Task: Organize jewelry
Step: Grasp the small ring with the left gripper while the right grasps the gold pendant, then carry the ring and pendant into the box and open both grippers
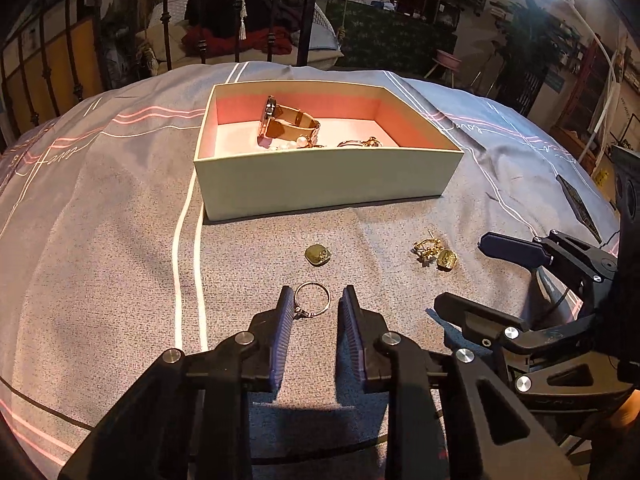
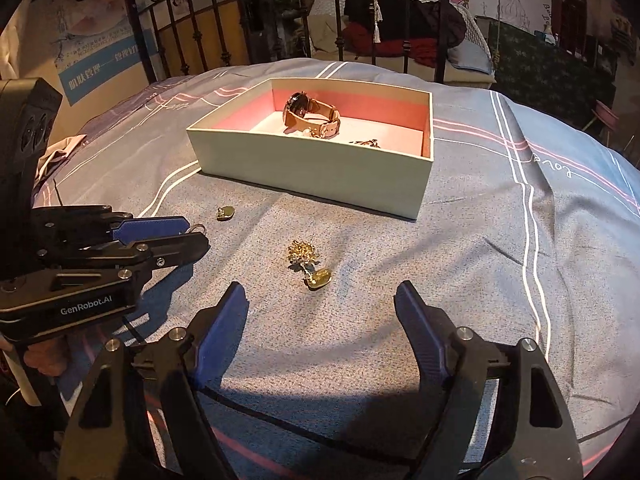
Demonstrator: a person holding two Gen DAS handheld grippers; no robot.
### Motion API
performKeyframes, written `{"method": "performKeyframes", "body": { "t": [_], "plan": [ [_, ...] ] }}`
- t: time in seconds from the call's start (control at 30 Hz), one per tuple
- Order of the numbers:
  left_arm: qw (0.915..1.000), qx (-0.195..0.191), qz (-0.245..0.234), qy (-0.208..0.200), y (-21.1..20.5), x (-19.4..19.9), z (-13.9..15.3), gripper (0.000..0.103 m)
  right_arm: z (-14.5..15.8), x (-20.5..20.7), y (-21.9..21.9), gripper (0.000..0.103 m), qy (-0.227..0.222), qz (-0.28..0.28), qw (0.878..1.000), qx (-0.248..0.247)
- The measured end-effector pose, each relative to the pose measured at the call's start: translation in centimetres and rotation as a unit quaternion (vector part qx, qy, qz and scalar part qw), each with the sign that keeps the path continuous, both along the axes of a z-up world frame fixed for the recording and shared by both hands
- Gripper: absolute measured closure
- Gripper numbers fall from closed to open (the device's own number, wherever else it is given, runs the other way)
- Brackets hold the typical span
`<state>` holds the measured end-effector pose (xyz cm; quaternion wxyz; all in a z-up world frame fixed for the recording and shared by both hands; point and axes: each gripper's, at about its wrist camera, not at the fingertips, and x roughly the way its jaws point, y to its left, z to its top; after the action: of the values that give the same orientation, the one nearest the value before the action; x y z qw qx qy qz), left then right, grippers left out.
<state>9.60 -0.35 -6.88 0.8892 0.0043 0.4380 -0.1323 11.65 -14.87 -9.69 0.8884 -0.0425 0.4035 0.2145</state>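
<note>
A pale green box with a pink inside sits on the bed and holds a watch, pearls and a gold piece. My left gripper is open, low over the cover, with a thin ring lying between its fingertips. A gold square earring lies just ahead of it. A gold earring cluster lies to the right. My right gripper is open wide and empty, just behind that cluster. The box and watch show ahead.
The grey-blue striped bed cover spreads all around. A black iron bed frame stands behind the box. A dark diamond-shaped label lies at the right. Room clutter lies beyond.
</note>
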Motion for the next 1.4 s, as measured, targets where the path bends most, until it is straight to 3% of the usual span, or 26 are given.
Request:
{"method": "performKeyframes", "body": {
  "t": [0.33,0.4,0.67,0.9,1.4],
  "plan": [
    [1.0,0.006,-0.002,-0.005,-0.23,-0.18,-0.12,0.085,-0.08,0.17,0.17,0.036,0.004,0.005,1.0,0.0],
    [0.9999,0.008,-0.003,-0.006,-0.29,-0.19,-0.14,0.085,-0.08,0.22,0.06,0.052,0.005,0.002,1.0,0.005],
    [1.0,0.007,-0.002,-0.006,-0.24,-0.16,-0.14,0.085,-0.11,0.56,0.33,0.057,0.004,0.002,1.0,-0.001],
    [1.0,0.004,-0.002,-0.004,-0.19,-0.13,-0.12,0.084,-0.11,0.39,0.19,0.085,0.0,0.001,1.0,0.004],
    [1.0,-0.006,0.0,0.003,0.06,-0.09,0.06,0.085,0.24,-0.35,-0.13,0.087,-0.016,-0.001,1.0,0.011]
  ]
}}
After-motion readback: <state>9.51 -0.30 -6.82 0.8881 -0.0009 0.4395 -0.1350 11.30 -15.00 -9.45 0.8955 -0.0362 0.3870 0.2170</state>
